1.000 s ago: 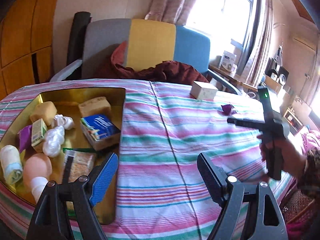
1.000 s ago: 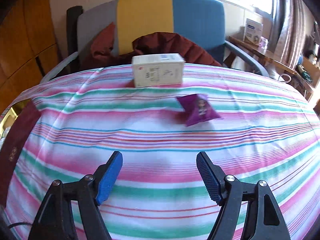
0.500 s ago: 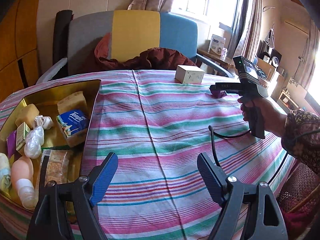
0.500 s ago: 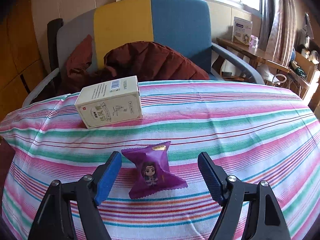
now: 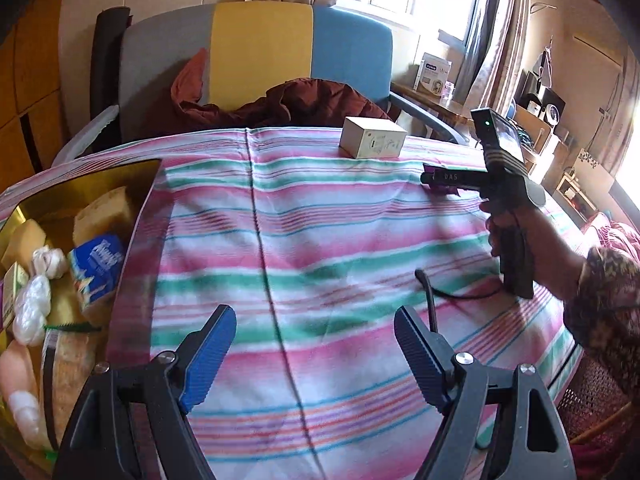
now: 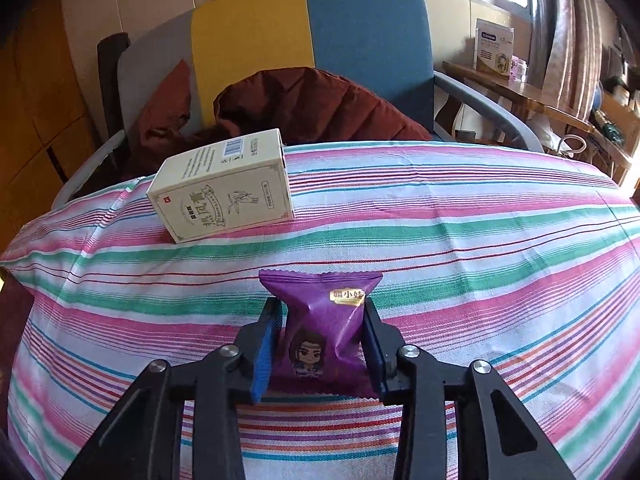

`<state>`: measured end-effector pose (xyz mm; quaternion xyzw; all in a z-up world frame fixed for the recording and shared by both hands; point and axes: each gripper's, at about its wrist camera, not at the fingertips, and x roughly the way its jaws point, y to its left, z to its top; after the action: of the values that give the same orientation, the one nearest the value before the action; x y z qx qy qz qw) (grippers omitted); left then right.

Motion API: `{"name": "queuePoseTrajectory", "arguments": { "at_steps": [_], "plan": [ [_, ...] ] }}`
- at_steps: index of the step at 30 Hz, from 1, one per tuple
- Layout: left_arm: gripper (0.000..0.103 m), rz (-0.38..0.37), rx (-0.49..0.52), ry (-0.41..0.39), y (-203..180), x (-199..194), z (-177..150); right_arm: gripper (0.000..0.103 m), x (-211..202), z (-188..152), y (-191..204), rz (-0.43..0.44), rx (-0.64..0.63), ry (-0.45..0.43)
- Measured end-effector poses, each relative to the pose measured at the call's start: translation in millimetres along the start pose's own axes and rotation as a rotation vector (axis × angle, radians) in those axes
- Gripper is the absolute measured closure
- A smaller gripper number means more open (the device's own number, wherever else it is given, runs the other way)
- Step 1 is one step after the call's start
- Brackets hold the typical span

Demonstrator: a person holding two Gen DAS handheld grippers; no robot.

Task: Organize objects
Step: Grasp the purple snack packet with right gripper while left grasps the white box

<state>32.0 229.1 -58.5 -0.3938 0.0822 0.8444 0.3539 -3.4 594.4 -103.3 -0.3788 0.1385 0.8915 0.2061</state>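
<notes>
**A:** What does the left wrist view show?

**B:** The left tool (image 5: 314, 354) hangs over a desk (image 5: 320, 240) covered in a striped cloth, its two blue-padded fingers spread wide with nothing between them. To its left sits one gold tray (image 5: 86, 178) crowded with small goods: two tan sponge-like blocks, one blue tissue pack (image 5: 98, 264), white bundles and a pale bottle among them; the rest is too blurred to count. Far ahead of the tool stands one cream box (image 5: 374, 142). Ahead and to the right, one hand holds the right tool (image 5: 434, 178), which covers most of a purple snack packet (image 5: 444, 190). One cable trails from its handle across the cloth.

**A:** And the right wrist view?

**B:** The right tool (image 6: 322, 344) has its two fingers pressed against either side of one purple snack packet (image 6: 320, 336), which bears a cartoon figure and lies on the cloth. The single cream box (image 6: 228, 190) lies ahead and to the left of the tool, well apart from the packet. Beyond the desk stands one chair (image 6: 360, 32) in grey, yellow and blue panels, with a dark red jacket (image 6: 312, 108) heaped on its seat.
</notes>
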Motion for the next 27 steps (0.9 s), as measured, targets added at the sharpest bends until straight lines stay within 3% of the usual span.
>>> {"name": "queuePoseTrajectory", "arguments": {
  "at_steps": [9, 18, 27],
  "plan": [
    [0.02, -0.014, 0.049, 0.04, -25, 65, 74, 0.068, -10, -5, -21, -0.073, 0.129, -0.031],
    [0.02, 0.059, 0.199, 0.072, -53, 150, 154, 0.068, -8, -5, -22, -0.096, 0.14, -0.031],
    [0.017, -0.011, 0.372, 0.09, -83, 208, 196, 0.067, -8, -6, -23, -0.092, 0.143, -0.036]
  ]
}}
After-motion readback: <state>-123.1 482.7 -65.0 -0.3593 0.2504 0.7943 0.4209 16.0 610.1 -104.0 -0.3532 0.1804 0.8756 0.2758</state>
